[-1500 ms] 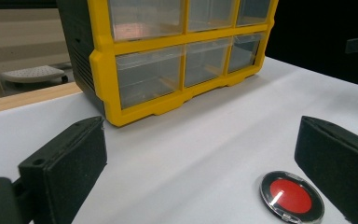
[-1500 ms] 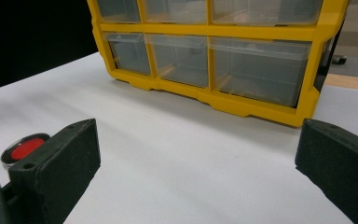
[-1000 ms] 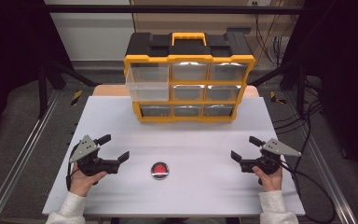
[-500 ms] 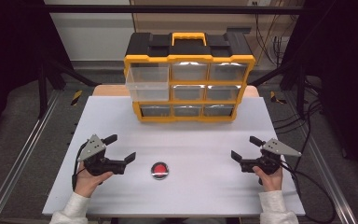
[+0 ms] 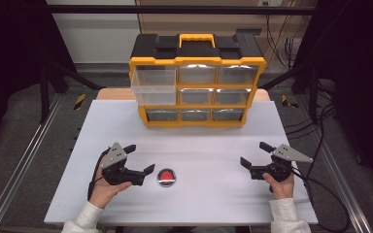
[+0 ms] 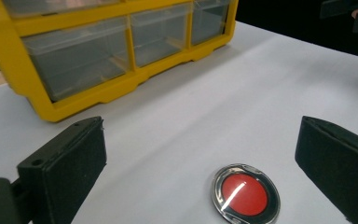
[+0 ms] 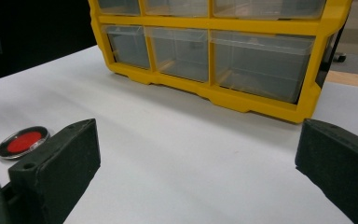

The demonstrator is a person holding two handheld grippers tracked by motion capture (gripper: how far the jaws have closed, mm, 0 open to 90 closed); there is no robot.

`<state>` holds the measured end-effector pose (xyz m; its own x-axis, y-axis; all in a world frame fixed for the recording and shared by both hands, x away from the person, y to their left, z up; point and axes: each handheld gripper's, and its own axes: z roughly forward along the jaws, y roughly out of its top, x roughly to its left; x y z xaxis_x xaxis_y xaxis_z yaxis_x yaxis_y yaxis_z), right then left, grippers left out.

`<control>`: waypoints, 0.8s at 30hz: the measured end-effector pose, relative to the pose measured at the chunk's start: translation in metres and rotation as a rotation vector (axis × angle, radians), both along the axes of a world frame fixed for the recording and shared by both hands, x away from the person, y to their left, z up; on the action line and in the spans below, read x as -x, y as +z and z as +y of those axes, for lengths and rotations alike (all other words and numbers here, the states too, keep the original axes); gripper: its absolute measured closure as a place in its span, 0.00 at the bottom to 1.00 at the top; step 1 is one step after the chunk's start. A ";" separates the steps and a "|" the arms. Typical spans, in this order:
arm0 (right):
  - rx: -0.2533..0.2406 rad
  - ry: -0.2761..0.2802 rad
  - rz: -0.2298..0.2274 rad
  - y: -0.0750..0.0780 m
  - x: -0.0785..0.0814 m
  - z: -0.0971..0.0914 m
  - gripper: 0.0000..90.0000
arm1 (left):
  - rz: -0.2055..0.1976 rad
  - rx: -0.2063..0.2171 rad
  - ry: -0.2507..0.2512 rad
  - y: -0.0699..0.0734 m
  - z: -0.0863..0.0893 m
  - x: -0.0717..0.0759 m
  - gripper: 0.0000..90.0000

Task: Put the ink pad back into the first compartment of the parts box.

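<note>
White and bare for the most part, the table (image 5: 204, 199) carries a yellow and black drawer cabinet (image 5: 197, 80) at its far edge, and everything else sits nearer the person than that cabinet. One clear drawer (image 5: 154, 86), at the cabinet's upper left, stands pulled out from the front; the other drawers sit flush. A small round red disc (image 5: 166, 177) with a shiny clear rim lies flat on the table, well in front of the cabinet's lower left drawers. The left gripper (image 5: 140, 159) hovers just left of the disc, jaws spread wide and holding nothing; in the left gripper view the disc (image 6: 245, 195) lies between the two black jaws, nearer the right one, untouched. The right gripper (image 5: 256, 154) sits well apart from the disc, in front of the cabinet's right end, jaws likewise released and empty. From the right gripper view the disc (image 7: 22, 142) shows beyond the left jaw.
</note>
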<state>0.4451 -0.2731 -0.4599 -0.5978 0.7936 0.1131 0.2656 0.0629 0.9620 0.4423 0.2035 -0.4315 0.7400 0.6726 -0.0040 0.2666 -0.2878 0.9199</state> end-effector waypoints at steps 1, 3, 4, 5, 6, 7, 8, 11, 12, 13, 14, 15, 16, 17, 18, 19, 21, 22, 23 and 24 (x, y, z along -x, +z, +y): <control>-0.002 -0.001 0.005 0.000 0.000 0.000 0.00 | 0.007 -0.014 -0.009 -0.002 -0.005 0.000 0.02; 0.000 0.000 0.004 0.000 0.000 0.000 0.00 | 0.016 -0.022 -0.018 -0.004 -0.010 0.000 0.02; 0.000 0.000 0.005 0.000 0.000 0.000 0.01 | 0.019 -0.028 -0.021 -0.005 -0.013 0.000 0.02; 0.001 0.001 0.005 0.000 0.000 0.000 0.01 | 0.024 -0.034 -0.025 -0.006 -0.015 0.000 0.02; 0.001 0.001 0.005 0.000 0.000 0.000 0.01 | 0.024 -0.034 -0.025 -0.006 -0.015 0.000 0.02; 0.003 0.001 0.005 0.000 0.000 0.000 0.00 | 0.029 -0.038 -0.029 -0.007 -0.017 0.000 0.02; 0.003 0.001 0.005 0.000 0.000 0.000 0.00 | 0.033 -0.043 -0.031 -0.008 -0.020 0.000 0.02; 0.002 0.002 0.007 0.000 0.000 0.000 0.01 | 0.048 -0.059 -0.039 -0.011 -0.025 0.000 0.02; 0.002 0.002 0.007 0.000 0.000 0.000 0.01 | 0.053 -0.065 -0.040 -0.012 -0.027 0.000 0.02; 0.002 0.001 0.007 0.000 0.000 0.000 0.00 | 0.060 -0.072 -0.040 -0.013 -0.028 0.000 0.02; 0.002 0.001 0.007 0.000 0.000 0.000 0.00 | 0.075 -0.085 -0.041 -0.016 -0.032 -0.001 0.02; 0.002 0.002 0.006 0.000 0.000 0.001 0.01 | 0.075 -0.085 -0.041 -0.016 -0.032 -0.001 0.02; 0.002 0.002 0.006 0.000 0.000 0.001 0.01 | 0.084 -0.092 -0.042 -0.017 -0.033 -0.001 0.02; 0.001 0.001 0.007 -0.001 0.000 0.001 0.00 | 0.093 -0.108 -0.046 -0.020 -0.037 -0.002 0.02; 0.002 0.001 0.007 -0.001 0.000 0.001 0.00 | 0.093 -0.108 -0.046 -0.020 -0.037 -0.002 0.02; 0.002 0.001 0.007 -0.001 0.000 0.001 0.00 | 0.096 -0.116 -0.046 -0.021 -0.038 -0.002 0.02; 0.003 0.003 0.008 -0.001 0.000 0.001 0.00 | 0.111 -0.135 -0.047 -0.025 -0.042 -0.002 0.02; 0.003 0.003 0.008 -0.001 0.000 0.001 0.00 | 0.111 -0.135 -0.047 -0.025 -0.042 -0.002 0.02; 0.003 0.003 0.008 -0.001 0.000 0.001 0.01 | 0.116 -0.143 -0.049 -0.026 -0.044 -0.003 0.02; 0.003 0.003 0.008 -0.001 0.000 0.001 0.01 | 0.122 -0.149 -0.050 -0.027 -0.045 -0.003 0.02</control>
<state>0.4454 -0.2721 -0.4608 -0.5990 0.7924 0.1157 0.2734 0.0665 0.9596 0.4451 0.1585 -0.4588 0.7725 0.6350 0.0009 0.3555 -0.4337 0.8279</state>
